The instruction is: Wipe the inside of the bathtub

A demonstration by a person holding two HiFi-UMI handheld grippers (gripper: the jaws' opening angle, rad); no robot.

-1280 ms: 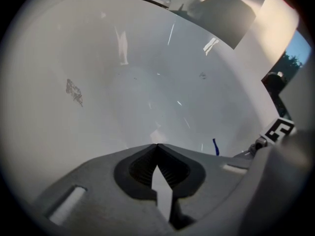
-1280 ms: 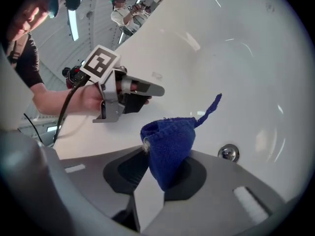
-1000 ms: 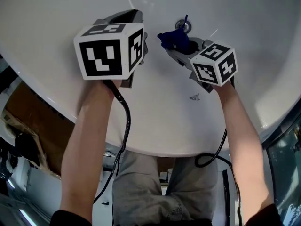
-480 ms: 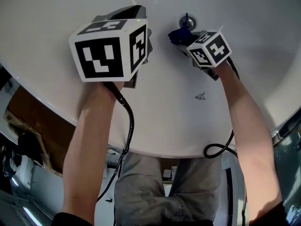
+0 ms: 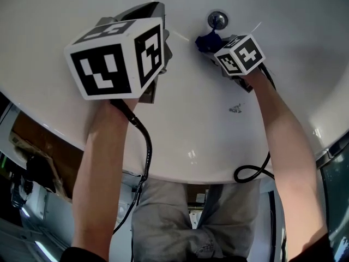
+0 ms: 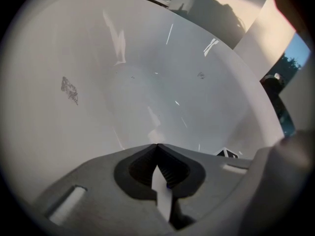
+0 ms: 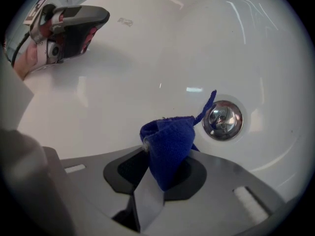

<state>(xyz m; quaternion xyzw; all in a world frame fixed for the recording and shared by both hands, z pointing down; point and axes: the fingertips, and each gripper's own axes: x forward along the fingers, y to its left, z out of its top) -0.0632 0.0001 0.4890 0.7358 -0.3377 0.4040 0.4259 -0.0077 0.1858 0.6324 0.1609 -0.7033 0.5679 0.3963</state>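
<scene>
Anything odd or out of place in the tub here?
Only a small grey smudge on the white bathtub wall, clear of the right gripper and its blue cloth, which sit by the drain. Dirt or a printed mark, I cannot tell.

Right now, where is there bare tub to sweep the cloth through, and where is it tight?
Bare: bathtub floor right of the drain, the strip between the left gripper and right gripper, and the wall ahead of the left one. Tight: by the drain, where the cloth held by the right gripper sits close.
</scene>
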